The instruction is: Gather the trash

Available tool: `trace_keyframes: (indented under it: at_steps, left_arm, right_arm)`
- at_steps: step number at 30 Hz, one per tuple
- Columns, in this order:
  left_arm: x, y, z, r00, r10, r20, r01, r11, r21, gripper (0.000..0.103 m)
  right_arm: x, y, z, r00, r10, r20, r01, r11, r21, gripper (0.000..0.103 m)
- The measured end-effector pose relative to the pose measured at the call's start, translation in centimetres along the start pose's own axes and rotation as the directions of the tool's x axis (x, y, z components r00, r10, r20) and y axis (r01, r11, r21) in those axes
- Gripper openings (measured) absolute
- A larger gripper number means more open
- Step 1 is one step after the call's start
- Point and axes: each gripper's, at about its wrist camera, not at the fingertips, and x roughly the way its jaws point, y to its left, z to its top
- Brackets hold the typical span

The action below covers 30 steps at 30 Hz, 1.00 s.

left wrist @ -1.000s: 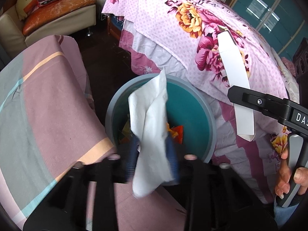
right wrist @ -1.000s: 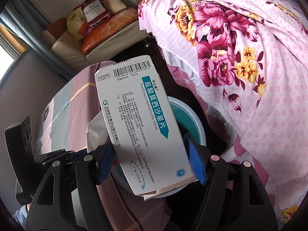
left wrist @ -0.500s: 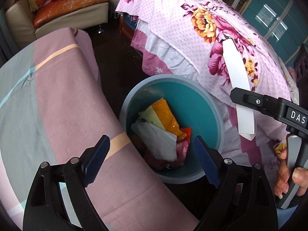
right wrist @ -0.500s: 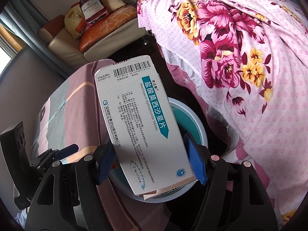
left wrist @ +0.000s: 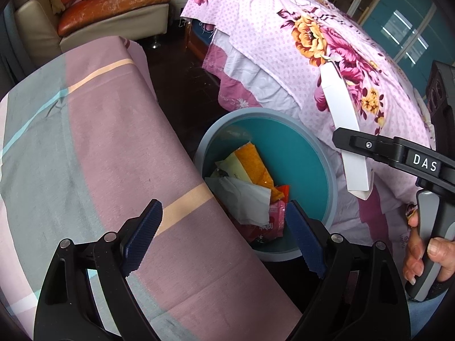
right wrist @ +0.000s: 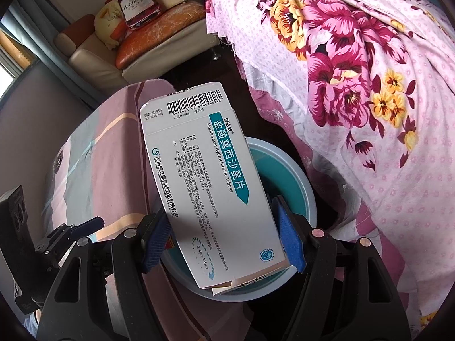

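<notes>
Standing between a bed and a cloth-draped seat, a person holds a gripper in each hand above a round teal bin (left wrist: 301, 153) on the dark floor. The left gripper (left wrist: 224, 236) hangs over the bin's near rim with its blue pads spread wide and nothing between them. Inside the bin lie a crumpled white tissue (left wrist: 244, 199), an orange wrapper (left wrist: 256, 167), a pale yellow paper (left wrist: 234, 166) and a pink packet (left wrist: 270, 221), heaped toward the side nearest the striped pink and grey cloth (left wrist: 93, 147).

The right gripper (right wrist: 224, 241) is clamped on a white medicine box (right wrist: 210, 179) with a teal band and a barcode; its pads press both long sides of the box. The box tilts upward over the bin (right wrist: 295, 182), its lower end above the near rim. From the left camera, the box (left wrist: 347, 130) shows edge-on just beyond the bin, against the pink floral bedspread (left wrist: 284, 37). A hand (left wrist: 423, 253) grips the right gripper's handle beside the bin.
</notes>
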Motion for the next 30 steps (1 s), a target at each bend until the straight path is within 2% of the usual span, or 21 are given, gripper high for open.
trace_keyframes:
  at_steps: [14,16,27,30]
  left_arm:
    - [-0.6,1.1,0.0,1.000,0.005,0.023,-0.005,1.000,-0.011,0.089]
    - [-0.5,1.2,0.0,1.000,0.010,0.022,-0.010,1.000,-0.013,0.089]
    - [-0.8,1.7,-0.5,0.999,0.035,0.006,-0.035,0.999,-0.017,0.089]
    - [-1.5,1.7,-0.8,0.999,0.043,0.013,-0.043,0.999,-0.015,0.089]
  right_arm:
    - [1.5,1.0,0.5,0.999,-0.035,-0.032,0.035,0.999,-0.015,0.067]
    - [1.7,1.2,0.5,0.999,-0.037,-0.037,0.037,0.999,-0.012,0.073]
    - [1.7,2.2,-0.2,0.998,-0.017,-0.066,0.015,1.000,-0.023,0.081]
    - [1.1,2.8,-0.6,0.998,0.001,-0.068,-0.004,0.999,-0.035,0.087]
